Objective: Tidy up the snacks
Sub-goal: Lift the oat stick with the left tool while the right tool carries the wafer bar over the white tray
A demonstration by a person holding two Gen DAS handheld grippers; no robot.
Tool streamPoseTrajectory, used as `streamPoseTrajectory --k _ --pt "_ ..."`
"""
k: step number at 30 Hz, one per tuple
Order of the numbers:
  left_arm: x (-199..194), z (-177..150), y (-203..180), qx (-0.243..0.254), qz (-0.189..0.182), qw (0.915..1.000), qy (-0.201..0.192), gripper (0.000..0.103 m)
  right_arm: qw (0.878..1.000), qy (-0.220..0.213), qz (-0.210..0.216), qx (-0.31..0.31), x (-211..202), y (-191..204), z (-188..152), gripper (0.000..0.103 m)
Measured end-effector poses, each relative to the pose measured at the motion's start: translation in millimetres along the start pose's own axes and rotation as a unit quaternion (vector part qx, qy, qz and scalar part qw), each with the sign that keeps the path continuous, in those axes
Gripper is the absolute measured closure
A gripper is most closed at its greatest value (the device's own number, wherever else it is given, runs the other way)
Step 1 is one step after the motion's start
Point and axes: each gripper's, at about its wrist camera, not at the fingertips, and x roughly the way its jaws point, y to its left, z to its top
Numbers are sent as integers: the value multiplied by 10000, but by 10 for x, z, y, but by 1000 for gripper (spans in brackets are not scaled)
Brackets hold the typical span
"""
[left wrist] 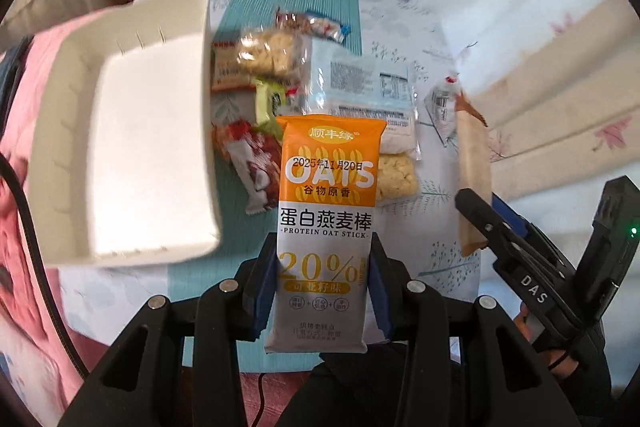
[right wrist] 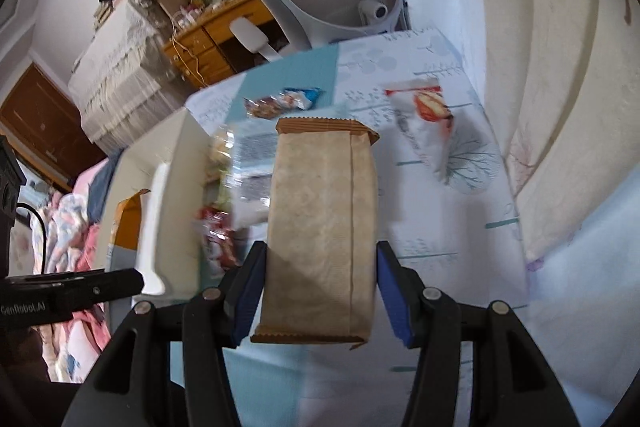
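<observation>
**Inspector:** Left gripper?

**Assistant:** Its fingers pinch an oat stick packet by the long edges. Orange top half, white lower half, printed "OATS" and "PROTEIN OAT STICK". It hangs above the bench, just right of the white tray.

**Inspector:** Right gripper?

**Assistant:** Its fingers clamp a tan packet, back seam showing, crimped brown ends, held above the bench.

**Inspector:** Remaining snacks?

**Assistant:** A loose pile of snacks lies on the bench beyond, beside the tray.

Orange-white oat stick; tan wrapper; white tray.
</observation>
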Motion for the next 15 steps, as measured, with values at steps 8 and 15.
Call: streamPoseTrajectory --k 8,15 --pt "-335 -12 490 260 -175 9989 -358 63 9993 -311 193 81 1 707 -128 49" --pt "-530 17 986 350 -204 9970 -661 63 9978 -445 481 59 147 1322 -251 49"
